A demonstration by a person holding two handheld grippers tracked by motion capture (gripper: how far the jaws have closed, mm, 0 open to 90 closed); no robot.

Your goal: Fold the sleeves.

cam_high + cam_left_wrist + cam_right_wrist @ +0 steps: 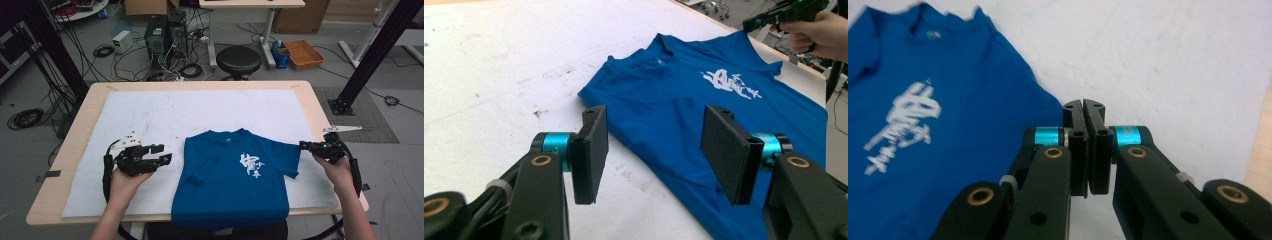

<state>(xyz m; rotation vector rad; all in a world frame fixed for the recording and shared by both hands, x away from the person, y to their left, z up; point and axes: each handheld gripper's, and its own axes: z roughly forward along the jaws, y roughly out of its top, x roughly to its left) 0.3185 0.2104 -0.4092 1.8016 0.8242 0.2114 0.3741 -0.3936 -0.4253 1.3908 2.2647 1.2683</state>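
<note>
Lying face-up on the white table cover (pixel 150 115), a blue T-shirt (pixel 235 175) with white lettering has one sleeve folded inward and its hem hanging over the near table edge. At its other sleeve's tip, the right gripper (pixel 303 145) has its jaws pressed together; whether they pinch cloth cannot be told. The left gripper (pixel 167 159) hovers just beside the shirt, jaws parted and holding nothing.
</note>
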